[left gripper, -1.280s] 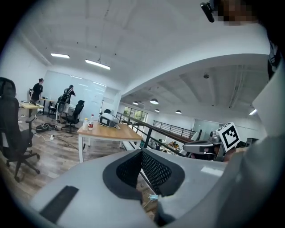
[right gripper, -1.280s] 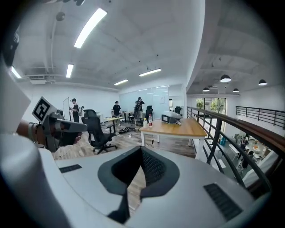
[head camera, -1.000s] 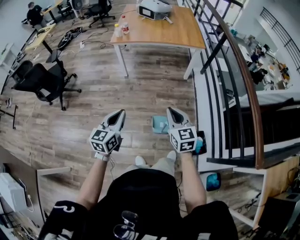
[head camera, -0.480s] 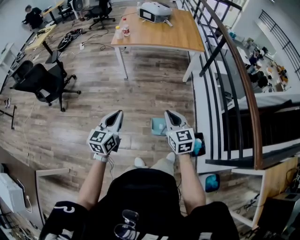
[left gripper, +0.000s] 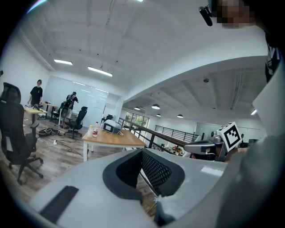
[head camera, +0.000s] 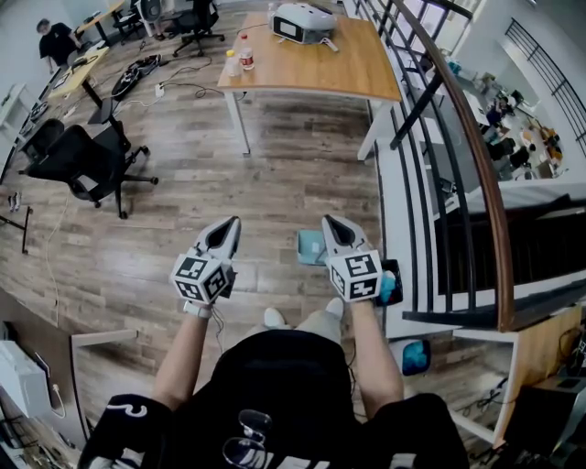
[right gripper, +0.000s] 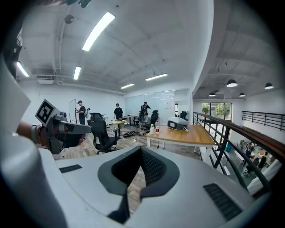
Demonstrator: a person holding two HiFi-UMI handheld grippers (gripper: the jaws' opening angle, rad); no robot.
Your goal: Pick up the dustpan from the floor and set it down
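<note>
A light blue dustpan [head camera: 309,245] lies on the wood floor just ahead of my feet, its right part hidden behind my right gripper. Both grippers are held out at waist height above the floor, pointing forward, well clear of the dustpan. My left gripper [head camera: 234,222] is shut with nothing in it, and its jaws meet at the tip [left gripper: 142,151]. To its right, above the dustpan, my right gripper [head camera: 328,221] is also shut and empty [right gripper: 141,148]. Each gripper view catches the other gripper off to its side.
A wooden table [head camera: 343,73] with a white device [head camera: 302,20] and bottles [head camera: 240,55] stands ahead. A black office chair [head camera: 87,156] is at the left. A railing [head camera: 462,156] and stairwell run along the right. Cables [head camera: 179,87] lie on the floor beyond.
</note>
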